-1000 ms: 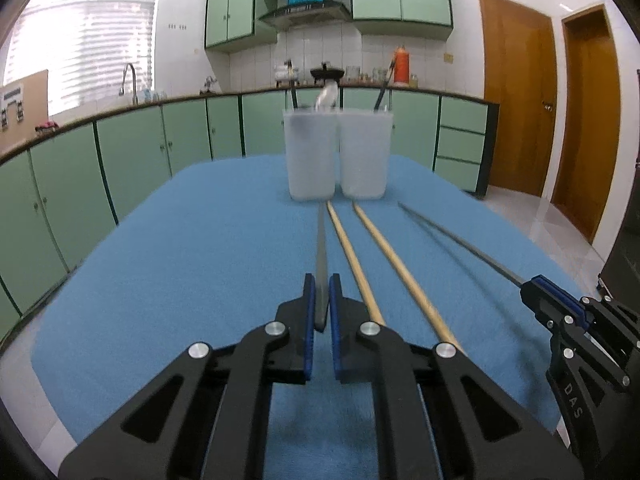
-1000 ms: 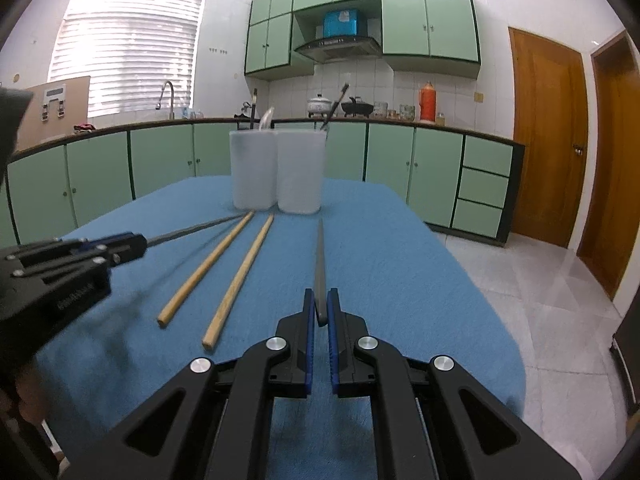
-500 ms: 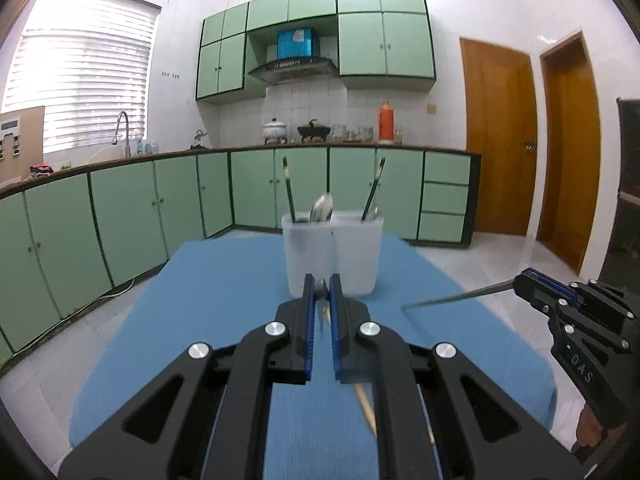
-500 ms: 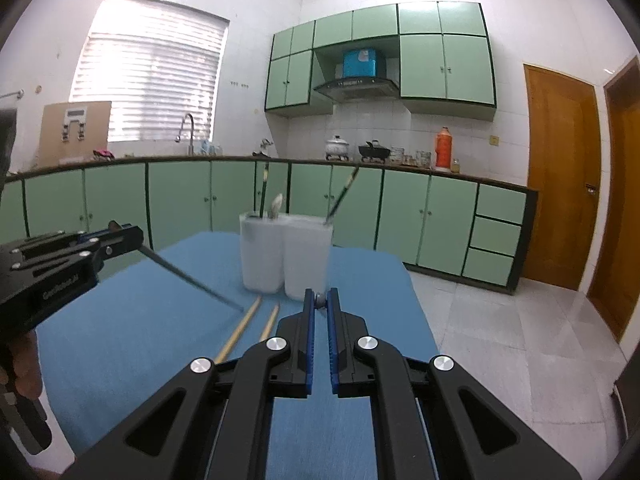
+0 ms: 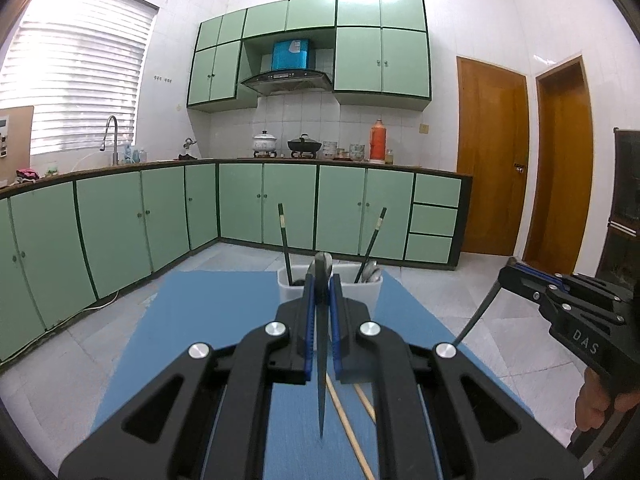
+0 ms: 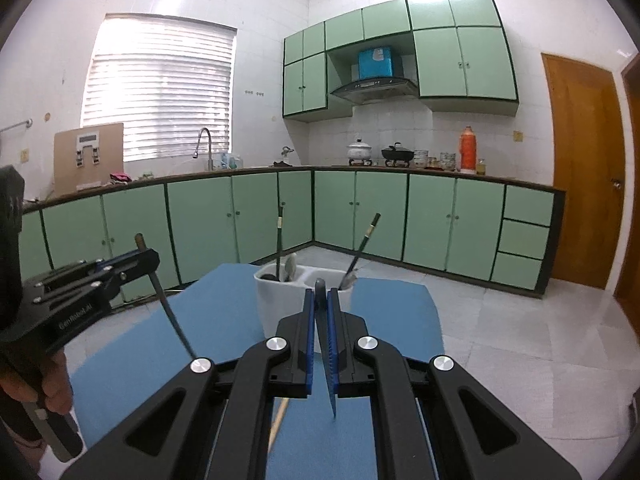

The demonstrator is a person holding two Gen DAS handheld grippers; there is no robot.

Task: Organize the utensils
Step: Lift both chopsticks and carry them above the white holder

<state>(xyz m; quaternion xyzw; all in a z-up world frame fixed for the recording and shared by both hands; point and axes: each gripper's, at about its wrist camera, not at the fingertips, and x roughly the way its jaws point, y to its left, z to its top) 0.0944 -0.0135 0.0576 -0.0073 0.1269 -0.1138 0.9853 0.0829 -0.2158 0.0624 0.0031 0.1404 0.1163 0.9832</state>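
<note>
Left wrist view looks past my left gripper (image 5: 321, 304), its black plastic arms and ribbed blue pads clenched on a slim dark metal utensil (image 5: 321, 364) whose flat handle hangs down, tapering to a point above the blue cloth-covered table (image 5: 192, 340); its rounded end pokes up just past the fingertips, too hidden for me to tell what kind of utensil it is. Behind the pads stands the white frosted plastic two-compartment holder (image 5: 370, 294), already bearing two dark chopsticks (image 5: 285, 240) that lean outward and some grey spoon bowls. Two pale wooden chopsticks (image 5: 346, 426) lie on the cloth below my grip. At the right edge my right gripper (image 5: 516, 270) pinches a second thin dark metal utensil (image 5: 478, 318) that slants down. Right wrist view shows that right gripper (image 6: 321, 302) clamped on its own thin dark utensil (image 6: 330, 376), the blade-like handle drooping to a point over the matte blue cloth (image 6: 132, 344). The white holder (image 6: 272, 300) sits just behind, smooth-walled and rounded. My left gripper (image 6: 142, 258) at the left grasps its curved metal utensil (image 6: 172, 316), lifted clear of the table. One wooden chopstick (image 6: 279, 418) shows beneath the arms.
</note>
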